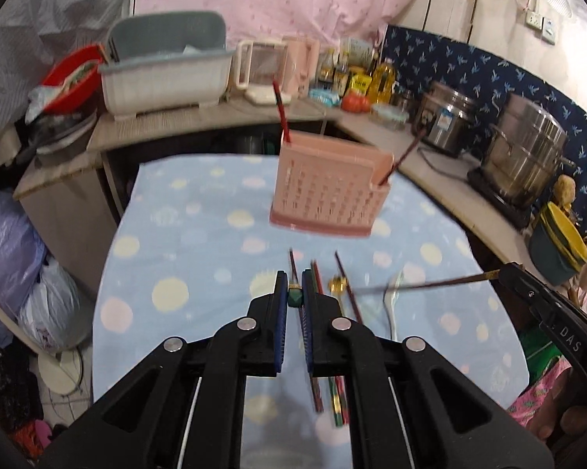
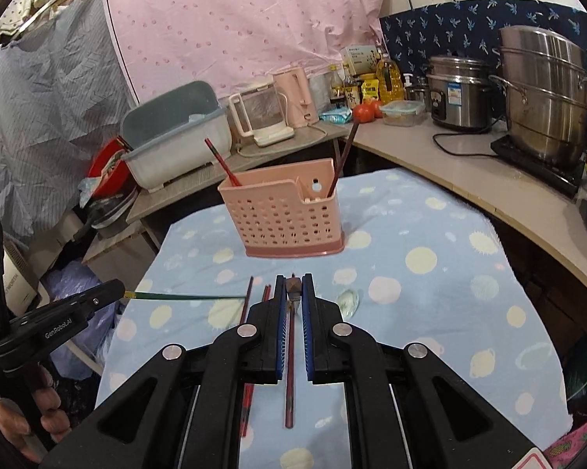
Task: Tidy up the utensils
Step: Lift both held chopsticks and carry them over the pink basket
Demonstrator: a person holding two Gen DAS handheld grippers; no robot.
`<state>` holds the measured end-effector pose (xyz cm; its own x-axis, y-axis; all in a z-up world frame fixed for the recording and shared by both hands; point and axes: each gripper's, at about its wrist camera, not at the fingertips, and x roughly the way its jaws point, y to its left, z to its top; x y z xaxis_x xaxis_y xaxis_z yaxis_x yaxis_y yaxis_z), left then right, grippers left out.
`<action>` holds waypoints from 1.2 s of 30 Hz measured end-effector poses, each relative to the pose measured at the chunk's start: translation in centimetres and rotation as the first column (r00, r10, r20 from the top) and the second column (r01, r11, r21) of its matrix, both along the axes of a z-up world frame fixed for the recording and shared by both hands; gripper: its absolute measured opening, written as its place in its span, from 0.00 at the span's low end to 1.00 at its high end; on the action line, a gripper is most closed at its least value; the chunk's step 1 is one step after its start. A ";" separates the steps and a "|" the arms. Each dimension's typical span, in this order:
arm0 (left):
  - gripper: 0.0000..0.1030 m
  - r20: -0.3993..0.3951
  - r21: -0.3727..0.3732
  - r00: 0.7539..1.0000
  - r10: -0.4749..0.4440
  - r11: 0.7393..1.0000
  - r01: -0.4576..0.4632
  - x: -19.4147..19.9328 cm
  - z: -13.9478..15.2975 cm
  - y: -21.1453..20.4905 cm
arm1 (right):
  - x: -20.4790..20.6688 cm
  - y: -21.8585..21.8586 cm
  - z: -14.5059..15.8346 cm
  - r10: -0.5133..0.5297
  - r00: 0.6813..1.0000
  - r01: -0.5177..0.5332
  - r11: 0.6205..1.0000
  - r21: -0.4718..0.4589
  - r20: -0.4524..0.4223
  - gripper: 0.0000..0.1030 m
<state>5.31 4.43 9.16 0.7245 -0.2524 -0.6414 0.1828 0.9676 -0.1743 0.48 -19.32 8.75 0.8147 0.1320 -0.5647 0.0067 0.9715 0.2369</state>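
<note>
A pink perforated utensil holder (image 1: pixel 332 191) (image 2: pixel 281 215) stands on the blue dotted tablecloth (image 1: pixel 176 234), with a red chopstick (image 2: pixel 221 162) in its left part and a brown one (image 2: pixel 342 160) in its right pocket. My left gripper (image 1: pixel 293 277) (image 2: pixel 119 287) is shut on the thick end of a green chopstick (image 1: pixel 293 297) (image 2: pixel 184 296), lifted off the cloth. My right gripper (image 2: pixel 293 279) (image 1: pixel 504 273) is shut on a brown chopstick (image 2: pixel 293 287) (image 1: pixel 418 284), also in the air. Several chopsticks (image 1: pixel 332 398), a gold utensil (image 1: pixel 338 285) and a white spoon (image 1: pixel 393 305) lie below.
A counter wraps behind and to the right of the table with a grey dish bin (image 1: pixel 164 74), kettles (image 2: pixel 289 97), bottles, a rice cooker (image 2: pixel 457 93) and a steel steamer pot (image 2: pixel 543 93). Bags and clutter sit on the floor to the left (image 1: pixel 20 265).
</note>
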 end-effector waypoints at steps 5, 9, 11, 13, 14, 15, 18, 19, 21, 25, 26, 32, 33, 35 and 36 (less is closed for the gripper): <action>0.07 0.066 0.002 0.998 0.003 1.000 -0.003 2.8 3.1 -0.5 | 2.5 -0.9 3.0 -0.012 0.998 0.012 1.000 0.004 0.059 0.07; 0.07 0.108 0.001 0.994 0.004 1.000 -0.004 5.1 5.1 -1.2 | 4.6 -1.2 4.8 -0.017 0.995 0.017 1.000 -0.004 0.095 0.07; 0.07 0.126 -0.008 0.992 0.002 1.000 -0.001 6.3 6.3 -1.4 | 5.9 -1.4 5.7 -0.021 0.993 0.022 1.000 -0.004 0.113 0.07; 0.07 0.153 -0.019 0.988 0.004 1.000 -0.001 7.5 7.8 -1.6 | 7.2 -1.7 6.7 -0.022 0.992 0.020 1.000 0.015 0.127 0.07; 0.07 0.166 -0.026 0.986 0.002 1.000 0.002 8.0 8.6 -1.7 | 7.7 -1.7 7.1 -0.023 0.991 0.021 1.000 0.020 0.134 0.07; 0.07 0.179 -0.033 0.984 0.004 0.999 0.002 8.5 9.2 -1.7 | 8.5 -1.8 7.7 -0.026 0.989 0.023 0.999 0.024 0.147 0.07; 0.07 0.223 -0.053 0.975 0.010 0.999 0.002 10.1 11.5 -2.1 | 10.6 -2.3 9.4 -0.039 0.982 0.031 0.998 0.047 0.185 0.07; 0.07 0.234 -0.059 0.972 0.011 0.998 0.003 10.6 12.1 -2.1 | 11.3 -2.5 10.0 -0.043 0.980 0.031 0.998 0.060 0.196 0.07; 0.07 0.262 -0.080 0.965 0.022 0.997 -0.001 12.0 13.9 -2.2 | 12.8 -2.7 11.3 -0.050 0.975 0.033 0.996 0.084 0.218 0.07; 0.07 0.307 -0.117 0.951 0.031 0.993 0.006 14.4 16.5 -2.4 | 15.5 -3.0 13.7 -0.068 0.962 0.041 0.993 0.107 0.263 0.07; 0.07 0.319 -0.120 0.947 0.033 0.993 0.006 15.1 16.9 -2.5 | 16.2 -3.0 14.2 -0.076 0.958 0.048 0.993 0.107 0.275 0.07; 0.07 0.299 -0.128 0.954 0.022 0.992 0.017 19.1 16.0 -3.9 | 19.9 -2.9 13.4 -0.105 0.958 0.076 0.990 0.117 0.268 0.07; 0.07 0.286 -0.128 0.958 0.018 0.992 0.019 19.7 15.4 -4.2 | 20.6 -2.9 12.7 -0.103 0.963 0.075 0.990 0.121 0.248 0.07; 0.07 0.255 -0.124 0.967 0.010 0.992 0.023 20.8 13.7 -4.7 | 21.6 -2.8 10.9 -0.098 0.973 0.073 0.989 0.126 0.207 0.07; 0.07 0.238 -0.120 0.971 0.007 0.993 0.022 21.2 12.8 -4.8 | 22.0 -2.7 10.0 -0.094 0.978 0.072 0.990 0.124 0.187 0.07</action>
<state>26.48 -0.38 21.93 0.8502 -0.3234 -0.4154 0.2405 0.9405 -0.2400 22.51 -22.02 18.80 0.9170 0.1149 -0.3819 0.0297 0.9353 0.3526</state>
